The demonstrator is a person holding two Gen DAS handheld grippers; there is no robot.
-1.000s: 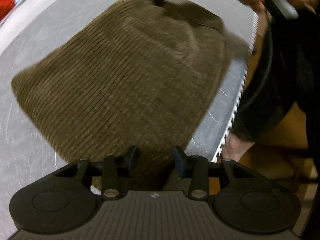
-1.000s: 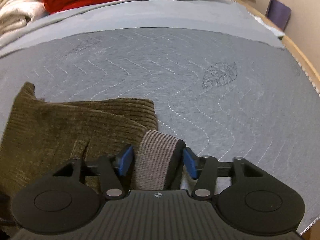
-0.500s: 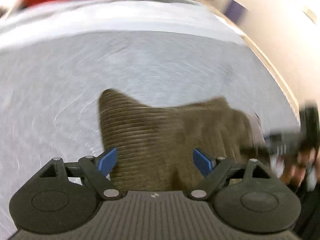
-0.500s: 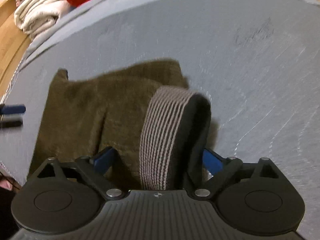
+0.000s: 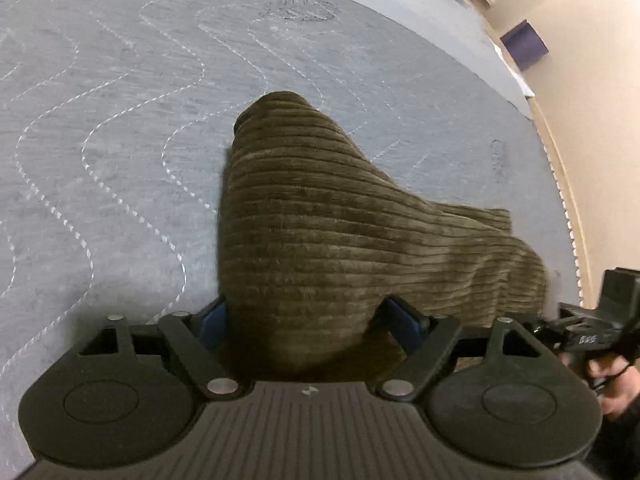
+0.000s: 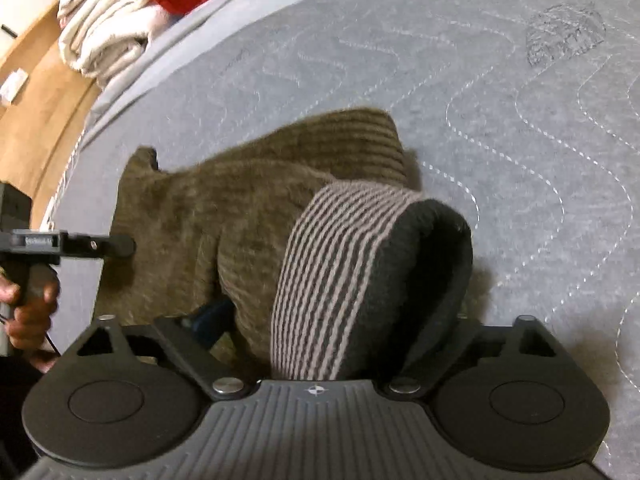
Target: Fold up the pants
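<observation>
The olive corduroy pants (image 5: 320,232) lie bunched on the grey quilted pad (image 5: 100,128), filling the lower centre of both wrist views; their striped waistband (image 6: 340,272) stands folded up at lower centre of my right view. My left gripper (image 5: 312,320) straddles a raised fold, jaws closing, though I cannot tell whether the pads press it. My right gripper (image 6: 336,316) brackets the waistband, jaws likewise closing, contact hidden. Folded cream and red laundry (image 6: 120,12) sits at upper left.
</observation>
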